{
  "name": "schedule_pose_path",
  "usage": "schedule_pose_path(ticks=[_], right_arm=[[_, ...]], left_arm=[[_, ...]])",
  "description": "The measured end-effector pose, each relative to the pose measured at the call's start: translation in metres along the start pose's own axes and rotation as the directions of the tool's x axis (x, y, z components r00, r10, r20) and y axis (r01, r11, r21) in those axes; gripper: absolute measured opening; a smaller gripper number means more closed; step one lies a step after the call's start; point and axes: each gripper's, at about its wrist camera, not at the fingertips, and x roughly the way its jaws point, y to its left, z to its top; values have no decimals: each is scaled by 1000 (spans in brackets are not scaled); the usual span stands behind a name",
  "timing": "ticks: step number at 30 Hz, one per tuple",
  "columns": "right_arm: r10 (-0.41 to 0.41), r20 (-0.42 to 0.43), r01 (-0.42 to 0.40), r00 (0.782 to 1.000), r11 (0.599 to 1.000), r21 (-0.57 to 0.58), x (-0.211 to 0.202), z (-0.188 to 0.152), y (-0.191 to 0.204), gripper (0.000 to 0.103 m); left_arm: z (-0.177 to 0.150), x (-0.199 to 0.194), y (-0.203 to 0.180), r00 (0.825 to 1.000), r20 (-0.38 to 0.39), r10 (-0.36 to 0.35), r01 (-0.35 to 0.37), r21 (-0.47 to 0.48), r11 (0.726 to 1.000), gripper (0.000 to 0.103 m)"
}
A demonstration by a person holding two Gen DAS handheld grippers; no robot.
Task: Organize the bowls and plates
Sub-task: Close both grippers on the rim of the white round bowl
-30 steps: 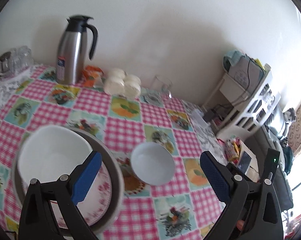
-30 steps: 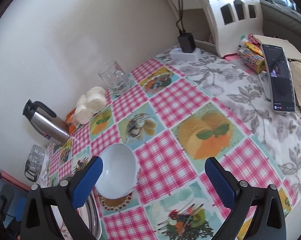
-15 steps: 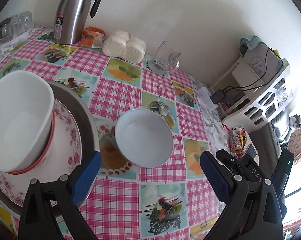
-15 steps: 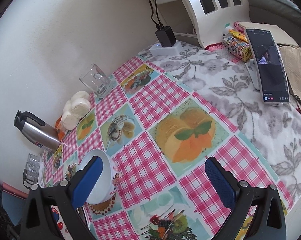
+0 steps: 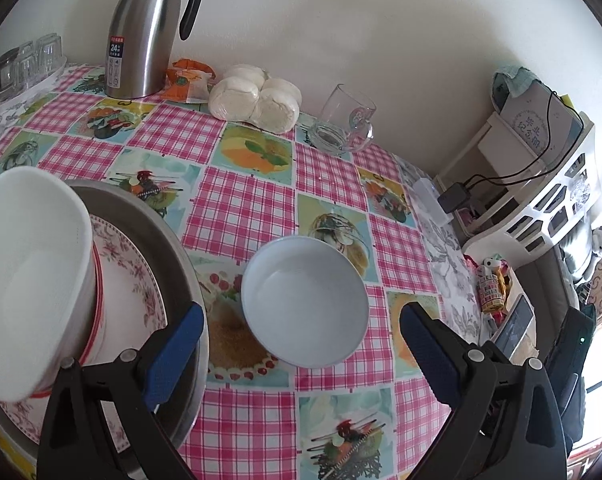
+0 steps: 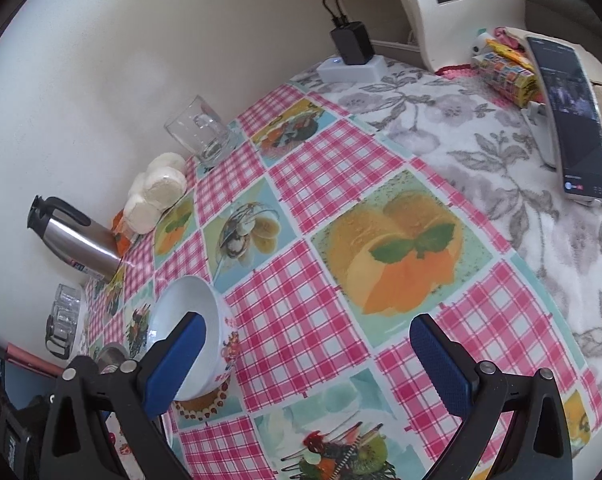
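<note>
The small white bowl (image 5: pixel 305 300) sits upright on the tabletop (image 5: pixel 245 208), just right of the steel basin (image 5: pixel 173 248). It lies between and just beyond the wide-apart jaws of the left gripper (image 5: pixel 299 350). The right gripper (image 6: pixel 307 364) is empty, its jaws apart, its left jaw overlapping the bowl.

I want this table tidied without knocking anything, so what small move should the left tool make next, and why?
Probably ease the left tool forward and down so its open jaws straddle the rim of the small white bowl. That bowl sits alone and empty on the tablecloth, right between the jaws, beside the stacked plate in the metal basin.
</note>
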Motion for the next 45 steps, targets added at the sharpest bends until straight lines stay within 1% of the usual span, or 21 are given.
schedule_pose_path(ticks=[4,7,9,13,20,22,25,26,27,28,32,34,36,37,38,41,42,45], right_arm=[[3,-10,-3,1000,999,-47,9,-4,13,103],[-2,-14,1,1000,997,-79,15,-8,22,101],[-3,-18,1,1000,995,-101,19,-9,28,95],[-7,-25,4,1000,992,-126,26,-12,36,92],[-23,-46,16,999,990,-139,36,-16,41,84],[-21,-55,14,998,990,-138,39,-17,42,81],[-17,-69,7,998,989,-147,44,-20,45,73],[-15,-73,4,997,989,-150,45,-21,46,68],[-13,-79,1,997,988,-153,47,-22,47,62],[-11,-84,-2,996,988,-154,49,-22,48,60],[-3,-99,-13,995,987,-162,55,-26,53,41],[5,-94,-21,996,985,-170,56,-26,55,35],[4,-88,-20,996,982,-189,56,-28,60,25],[6,-86,-23,996,980,-196,55,-28,62,22],[9,-86,-27,996,979,-203,55,-29,63,16],[3,-85,-20,996,978,-207,55,-28,64,14],[5,-86,-22,996,979,-203,55,-27,62,14],[9,-92,-27,996,980,-198,53,-26,58,12]], left_arm=[[4,8,3,1000,-13,6,-6,3,1000,98],[6,14,4,1000,-22,9,-8,9,1000,98],[7,16,3,1000,-21,13,-13,23,1000,97],[12,19,1,999,-18,26,-25,51,998,93],[14,27,2,999,-31,35,-32,84,996,89],[16,29,2,999,-34,34,-30,94,995,85],[17,33,3,999,-42,30,-26,100,995,81],[17,34,3,999,-43,31,-26,103,994,79],[17,35,3,998,-45,33,-28,106,994,75],[18,37,4,998,-49,33,-28,108,994,71],[19,41,7,997,-61,42,-36,101,994,68],[19,43,9,997,-70,42,-35,100,994,61],[18,46,9,995,-84,45,-37,102,994,56],[18,47,9,995,-88,48,-38,105,994,54],[17,48,9,995,-90,49,-40,107,993,54],[16,50,8,994,-102,51,-39,118,992,50],[15,50,8,993,-105,52,-39,122,992,46],[13,54,6,991,-120,52,-36,130,991,40]])
